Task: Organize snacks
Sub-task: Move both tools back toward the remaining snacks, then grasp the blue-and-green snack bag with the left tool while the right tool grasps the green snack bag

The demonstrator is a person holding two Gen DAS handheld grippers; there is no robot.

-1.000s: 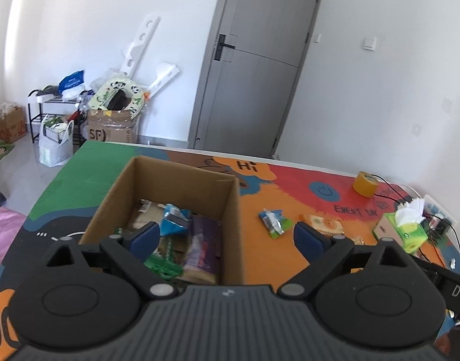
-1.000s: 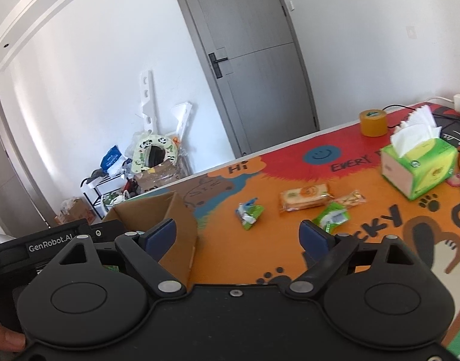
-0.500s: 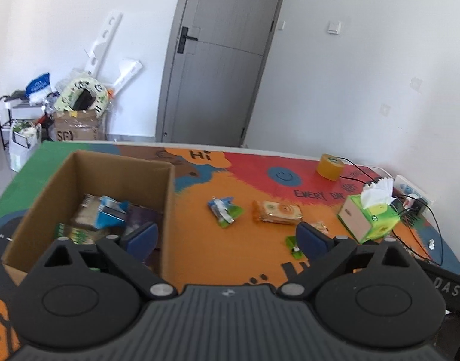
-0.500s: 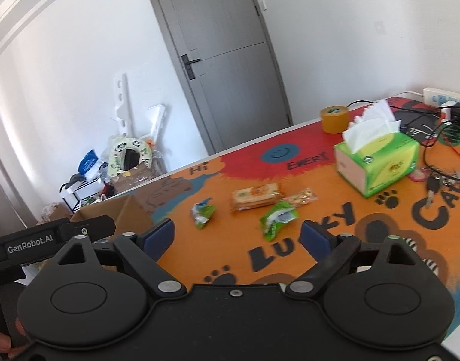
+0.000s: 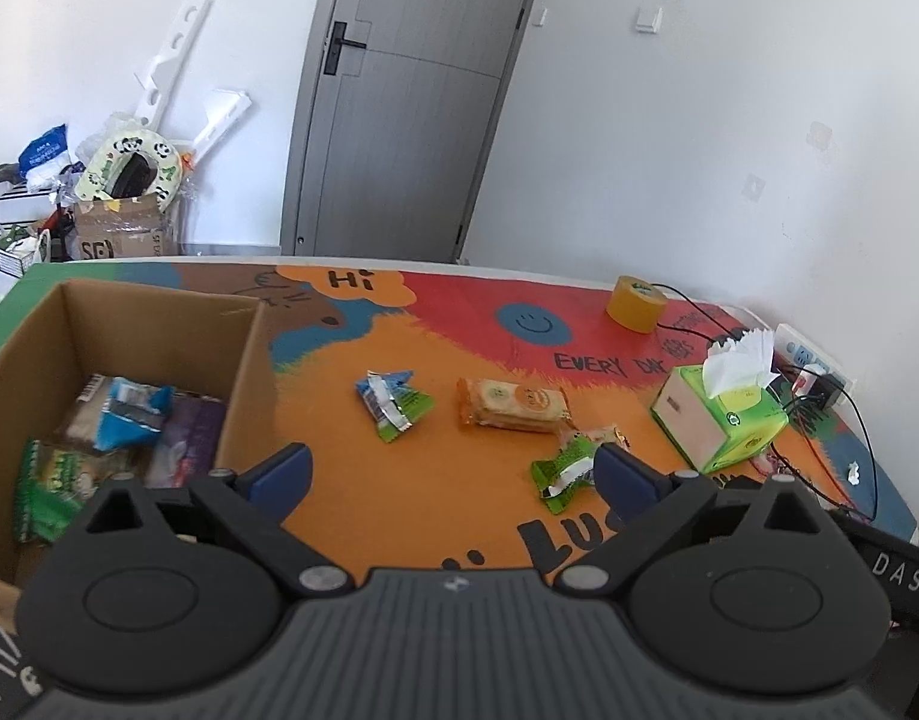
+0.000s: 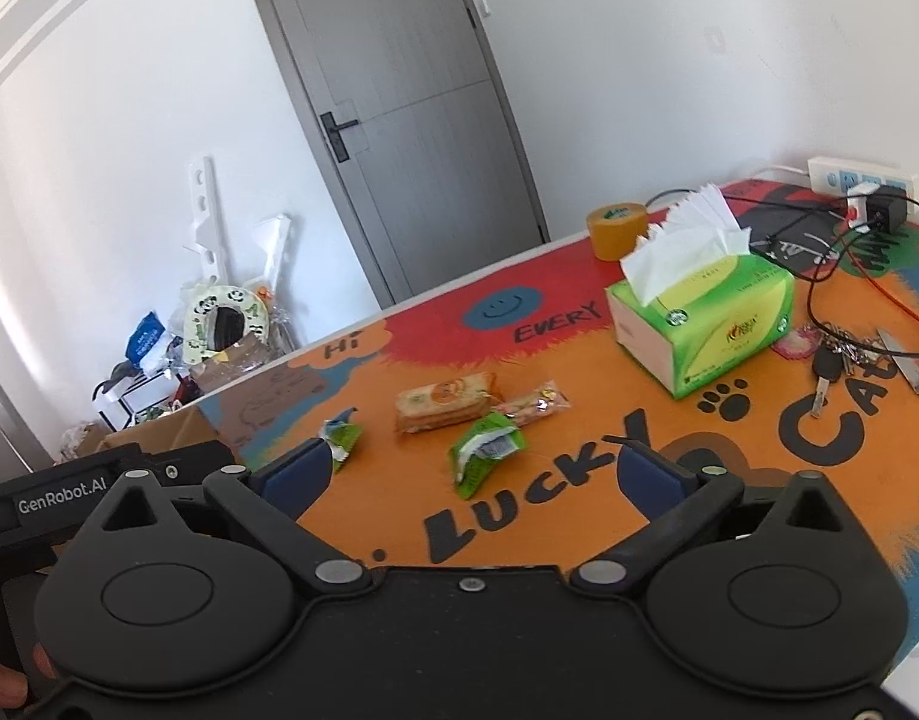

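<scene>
A cardboard box (image 5: 249,372) at the left of the table holds several snack packets. Loose on the orange mat lie a blue-green packet (image 5: 393,405), an orange cracker pack (image 5: 510,405), a small clear-wrapped bar (image 6: 534,402) and a green packet (image 5: 561,468). My left gripper (image 5: 453,471) hangs open above the mat, just right of the box, nothing between its fingers. My right gripper (image 6: 471,474) has its jaws opening wide, empty, with the green packet (image 6: 483,453) lying on the mat ahead between the fingertips. The cracker pack (image 6: 444,402) lies just beyond.
A green tissue box (image 6: 705,324), a roll of yellow tape (image 6: 615,231), keys (image 6: 831,360), cables and a power strip (image 6: 861,177) fill the table's right side. A grey door (image 5: 399,102) and floor clutter (image 5: 123,192) stand behind the table. A fingertip (image 6: 0,687) shows at bottom left.
Both grippers have swung right, away from the box and toward the loose snacks, sinking a little. The right gripper's jaws have spread wider.
</scene>
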